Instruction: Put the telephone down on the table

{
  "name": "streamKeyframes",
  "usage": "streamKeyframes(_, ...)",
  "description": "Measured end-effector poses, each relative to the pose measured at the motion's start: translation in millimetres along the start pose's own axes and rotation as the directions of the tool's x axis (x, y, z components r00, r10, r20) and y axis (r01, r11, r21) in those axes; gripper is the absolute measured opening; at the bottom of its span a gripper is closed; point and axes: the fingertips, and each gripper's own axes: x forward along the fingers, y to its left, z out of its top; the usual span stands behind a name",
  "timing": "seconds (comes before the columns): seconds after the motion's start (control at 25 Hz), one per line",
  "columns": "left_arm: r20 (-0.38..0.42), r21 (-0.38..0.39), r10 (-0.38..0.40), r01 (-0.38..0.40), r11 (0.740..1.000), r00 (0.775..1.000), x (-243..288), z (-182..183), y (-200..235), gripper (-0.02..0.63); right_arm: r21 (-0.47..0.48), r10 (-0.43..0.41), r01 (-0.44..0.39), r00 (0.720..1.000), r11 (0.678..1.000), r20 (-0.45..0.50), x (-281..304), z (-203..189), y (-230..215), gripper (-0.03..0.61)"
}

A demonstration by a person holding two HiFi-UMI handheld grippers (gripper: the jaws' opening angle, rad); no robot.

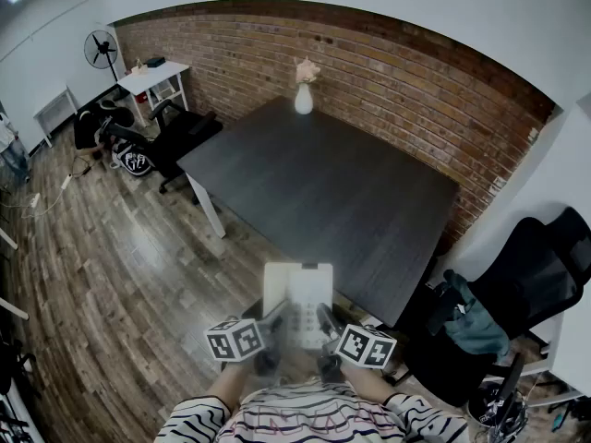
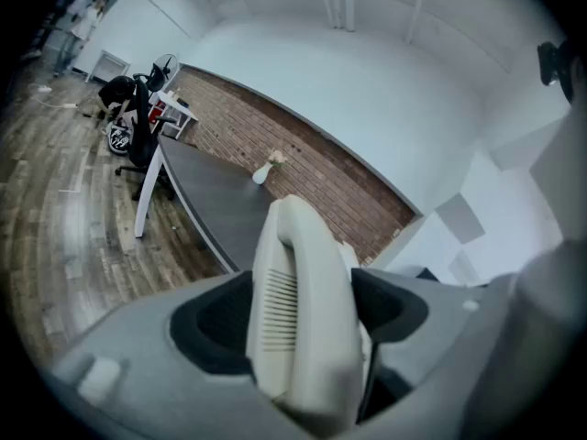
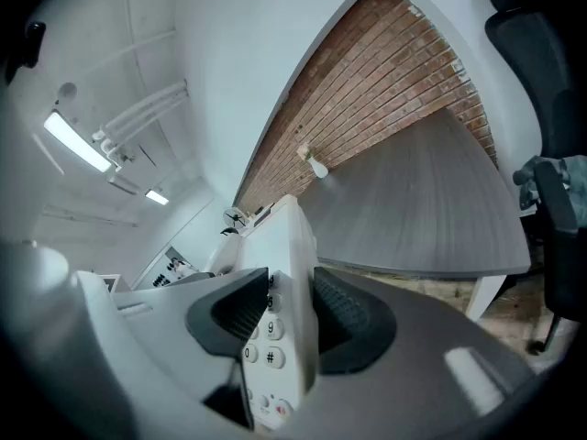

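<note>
Head view: the telephone [image 1: 297, 303] hangs in the air at 6 o'clock in the picture, over the wooden floor [image 1: 120, 275] and just short of the near edge of the dark tabletop [image 1: 323, 192]. It is carried between the left tool [image 1: 275, 318] on its 9 o'clock side and the right tool [image 1: 325, 318] on its 3 o'clock side. Its face looks upward. Its long axis runs from 6 to 12 o'clock, pointing away from the person toward the tabletop. A white vase [image 1: 304, 98] stands at the tabletop's far edge, at 12 o'clock.

Left gripper view: the jaws stand wide and are closed on the side of the telephone that bears the handset [image 2: 303, 310]. A dark pad bears on each flank. The handset's length runs straight ahead along the jaws.

Right gripper view: the ribbed pads clamp the keypad side, with the numbered keys showing between them. The tabletop lies ahead at 2 o'clock.

The telephone looks like a stiff, smooth plastic shell, probably fairly light and rather slippery. The handset likely rests loose in its cradle, so it should stay level. The two long sides, as gripped now, seem the right places to hold it.
</note>
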Motion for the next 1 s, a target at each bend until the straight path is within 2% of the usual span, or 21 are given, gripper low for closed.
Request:
streamKeyframes(0.24,0.015,-0.008,0.015,-0.015,1.000,1.000,19.1,-10.2,-13.7,0.331,0.013,0.004,-0.003,1.000,1.000,-0.004,-8.0,16.6,-24.7,0.156)
streamKeyframes(0.56,0.064,-0.048,0.031,-0.028,0.998,0.997,46.2,-12.7,-18.5,0.331,-0.019,0.039,-0.040,0.998,0.999,-0.042,0.1,39.1,-42.7,0.156)
streamKeyframes(0.84,0.064,-0.068,0.024,-0.019,0.998,0.998,64.1,5.7,3.1,0.331,-0.025,0.036,-0.038,0.998,0.999,-0.047,31.3,49.6,-42.6,0.156)
streamKeyframes(1.0,0.063,-0.067,0.011,-0.006,0.998,0.998,73.4,33.5,27.1,0.331,-0.031,0.026,-0.027,0.999,0.999,-0.034,65.1,58.5,-29.3,0.156)
